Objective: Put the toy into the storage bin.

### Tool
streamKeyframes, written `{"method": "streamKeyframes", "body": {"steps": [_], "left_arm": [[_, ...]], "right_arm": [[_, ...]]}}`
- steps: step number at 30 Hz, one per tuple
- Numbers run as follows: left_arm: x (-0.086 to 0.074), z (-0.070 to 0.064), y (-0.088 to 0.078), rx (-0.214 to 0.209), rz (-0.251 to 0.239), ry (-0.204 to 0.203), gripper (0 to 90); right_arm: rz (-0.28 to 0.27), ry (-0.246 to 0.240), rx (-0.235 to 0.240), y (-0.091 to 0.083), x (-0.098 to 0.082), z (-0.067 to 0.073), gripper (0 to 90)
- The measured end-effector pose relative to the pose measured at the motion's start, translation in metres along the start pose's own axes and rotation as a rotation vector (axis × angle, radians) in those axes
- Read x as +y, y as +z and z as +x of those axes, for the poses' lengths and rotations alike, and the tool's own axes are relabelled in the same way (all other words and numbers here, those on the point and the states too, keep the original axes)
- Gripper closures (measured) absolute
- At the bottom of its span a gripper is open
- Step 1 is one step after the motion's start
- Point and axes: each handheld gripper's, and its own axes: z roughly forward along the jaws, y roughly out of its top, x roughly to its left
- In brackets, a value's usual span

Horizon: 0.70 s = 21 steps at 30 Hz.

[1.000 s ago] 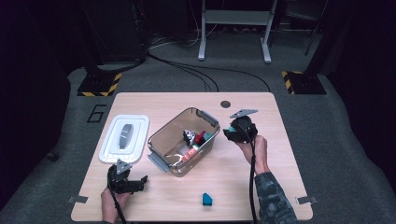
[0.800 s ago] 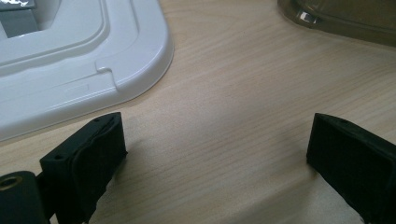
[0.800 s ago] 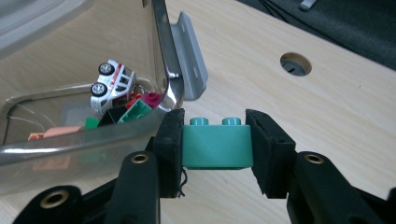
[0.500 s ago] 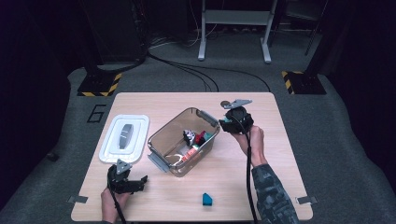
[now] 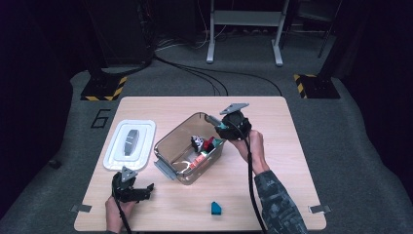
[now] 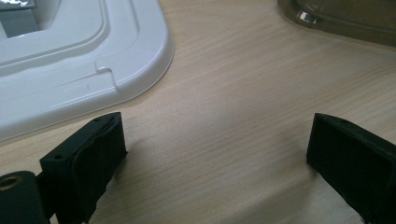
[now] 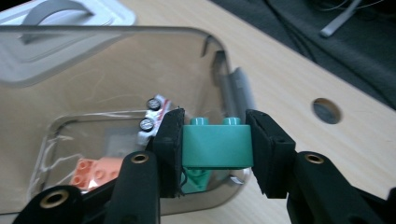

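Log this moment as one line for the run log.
right gripper: shut on green brick, over clear bin | left gripper: open, resting on table

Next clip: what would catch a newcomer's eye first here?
First, the green toy brick clamped in the right claw, held over the right corner of the clear plastic bin in the middle of the table, above the toys already in it. Next, the white lid lying to the bin's left, and the small blue block alone near the front edge.
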Motion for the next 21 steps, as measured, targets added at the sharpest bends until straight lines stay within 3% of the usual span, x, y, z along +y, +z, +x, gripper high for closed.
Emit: {"method": "streamKeyframes", "body": {"steps": [5, 11, 15, 21], "left_arm": [[0.000, 0.000, 0.000, -0.001, 0.001, 0.000, 4.5], [0.000, 0.000, 0.000, -0.002, 0.002, -0.002, 4.5], [0.000, 0.000, 0.000, -0.001, 0.004, 0.006, 4.5], [0.000, 0.000, 0.000, 0.001, 0.003, 0.008, 4.5]], "right_arm": [[0.044, -0.022, 0.025, 0.008, -0.005, 0.010, 58.5], [0.059, -0.045, 0.038, 0.010, -0.010, 0.017, 57.7], [0.063, -0.037, 0.034, 0.006, -0.013, 0.018, 41.6], [0.012, -0.014, 0.045, -0.014, -0.024, 0.021, 25.1]]}}
